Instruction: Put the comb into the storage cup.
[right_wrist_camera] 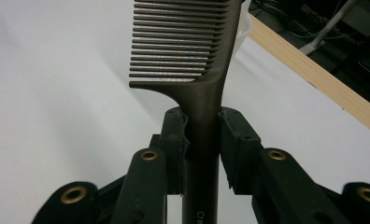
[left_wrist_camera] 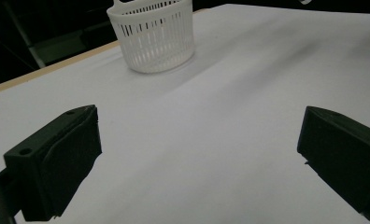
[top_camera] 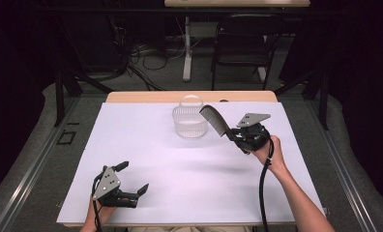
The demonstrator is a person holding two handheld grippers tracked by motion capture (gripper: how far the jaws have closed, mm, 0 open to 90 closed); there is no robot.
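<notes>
A dark wide-toothed comb is raised above the white table, its toothed end pointing toward the white slatted basket at the back centre. My right gripper is shut on the comb's handle, with both pads clamped against its sides. The comb's teeth fan out to the left in the right gripper view. My left gripper rests near the table's front left edge, jaws wide open with nothing between them. In the left gripper view the basket stands far ahead of the open jaws.
The white sheet covers most of the wooden table, whose bare edge shows at the back. A black chair and cables lie on the floor behind the table. A cable trails from my right gripper.
</notes>
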